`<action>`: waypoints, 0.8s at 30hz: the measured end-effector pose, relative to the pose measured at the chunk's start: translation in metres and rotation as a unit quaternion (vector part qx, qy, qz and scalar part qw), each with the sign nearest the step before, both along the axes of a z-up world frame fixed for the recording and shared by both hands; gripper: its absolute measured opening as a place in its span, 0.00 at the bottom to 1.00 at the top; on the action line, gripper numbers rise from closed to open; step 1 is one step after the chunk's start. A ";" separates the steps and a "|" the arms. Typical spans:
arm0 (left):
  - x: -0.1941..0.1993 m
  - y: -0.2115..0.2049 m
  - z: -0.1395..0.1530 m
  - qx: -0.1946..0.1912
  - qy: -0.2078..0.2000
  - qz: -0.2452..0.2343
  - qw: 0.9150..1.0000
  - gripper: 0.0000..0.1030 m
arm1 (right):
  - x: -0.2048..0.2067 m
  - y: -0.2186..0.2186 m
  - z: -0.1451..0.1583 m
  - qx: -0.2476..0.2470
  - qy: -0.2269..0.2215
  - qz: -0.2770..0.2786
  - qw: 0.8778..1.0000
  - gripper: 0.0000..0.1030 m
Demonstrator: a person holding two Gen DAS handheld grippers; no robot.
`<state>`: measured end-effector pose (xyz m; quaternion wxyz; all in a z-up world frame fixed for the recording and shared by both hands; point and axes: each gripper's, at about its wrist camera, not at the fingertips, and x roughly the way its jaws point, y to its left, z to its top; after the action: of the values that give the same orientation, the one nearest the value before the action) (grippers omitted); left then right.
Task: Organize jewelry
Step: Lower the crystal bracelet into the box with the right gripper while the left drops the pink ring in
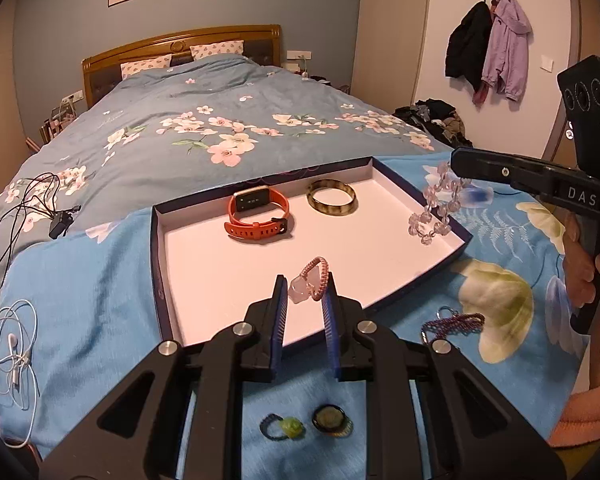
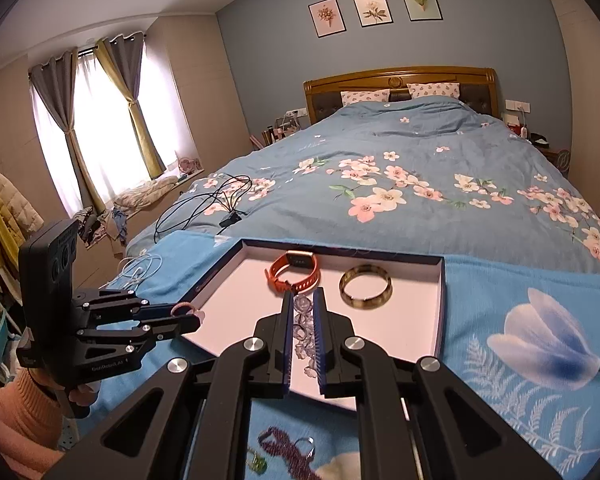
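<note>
The left gripper was clamped on a pink cord bracelet with a pale stone, held above the near part of the tray; its fingers stood slightly apart with the piece pinched between the tips. The right gripper was clamped on a clear bead bracelet, which hung from its nearly closed fingers over the tray's right edge. The tray, a shallow white-lined box with dark walls, lay on a blue floral cloth at the near end of the bed. Inside it, at the far side, an orange watch lay left of a mottled bangle, the two apart. On the cloth near the tray, a purple bead strand lay to the right; a green-stone ring and a dark round pendant lay side by side below the left gripper. White earphones and a black cable lay to the left
</note>
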<state>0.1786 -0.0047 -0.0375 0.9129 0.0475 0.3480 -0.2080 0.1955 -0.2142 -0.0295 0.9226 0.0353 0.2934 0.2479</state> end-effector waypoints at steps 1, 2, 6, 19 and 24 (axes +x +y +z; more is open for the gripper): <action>0.003 0.000 -0.001 0.001 0.001 0.002 1.000 0.17 | 0.003 0.001 0.000 0.000 0.000 0.000 1.000 0.08; 0.005 0.000 -0.002 0.002 0.003 0.003 1.000 0.17 | 0.006 0.002 0.000 0.000 0.000 -0.002 1.000 0.08; 0.017 0.001 -0.006 0.006 0.009 0.008 1.000 0.17 | 0.016 0.004 -0.002 0.000 0.002 -0.005 1.000 0.08; 0.050 -0.008 -0.018 0.029 0.022 0.016 0.999 0.17 | 0.052 0.018 -0.013 0.017 0.029 -0.005 0.999 0.08; 0.066 -0.008 -0.024 0.035 0.032 0.026 0.999 0.17 | 0.067 0.021 -0.022 0.035 0.048 -0.004 0.998 0.08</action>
<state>0.2451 -0.0124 -0.0616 0.9043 0.0635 0.3851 -0.1730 0.2621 -0.1928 -0.0511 0.9064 0.0808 0.3288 0.2526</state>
